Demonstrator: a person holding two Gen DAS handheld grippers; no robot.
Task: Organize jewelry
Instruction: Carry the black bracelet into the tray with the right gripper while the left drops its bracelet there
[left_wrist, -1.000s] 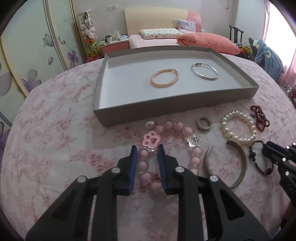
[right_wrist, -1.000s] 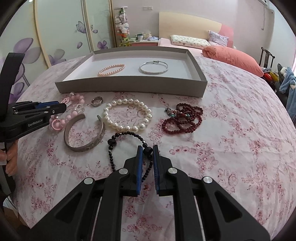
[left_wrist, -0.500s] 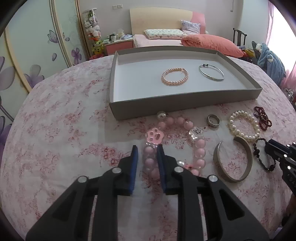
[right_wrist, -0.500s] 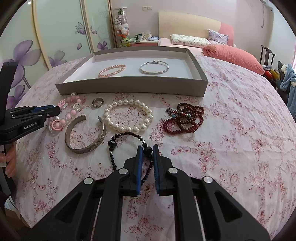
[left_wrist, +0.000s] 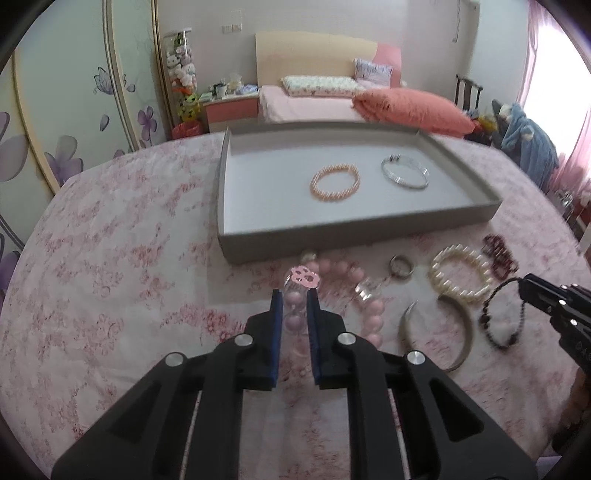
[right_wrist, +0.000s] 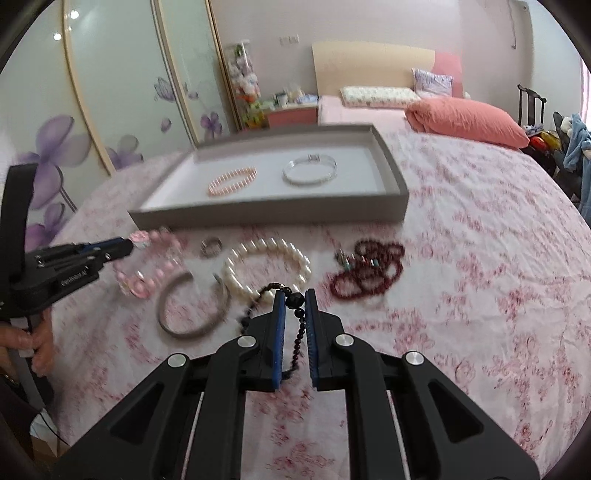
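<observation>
My left gripper (left_wrist: 294, 295) is shut on the pink bead bracelet (left_wrist: 373, 314) with a paw charm (left_wrist: 304, 277) and lifts it off the cloth; it also shows in the right wrist view (right_wrist: 147, 266). My right gripper (right_wrist: 293, 295) is shut on the black bead bracelet (right_wrist: 295, 301), which hangs from it (left_wrist: 502, 321). The grey tray (left_wrist: 351, 236) holds a peach pearl bracelet (left_wrist: 335, 182) and a silver bangle (left_wrist: 404, 172).
On the pink floral cloth lie a white pearl bracelet (right_wrist: 267, 264), a silver cuff (right_wrist: 192, 310), a ring (right_wrist: 211, 246) and dark red beads (right_wrist: 365, 273). The tray (right_wrist: 273, 210) stands behind them. A bed and wardrobe are beyond.
Both grippers have risen, lifting the pink bracelet and the black bracelet off the cloth. The view has drawn back from the table.
</observation>
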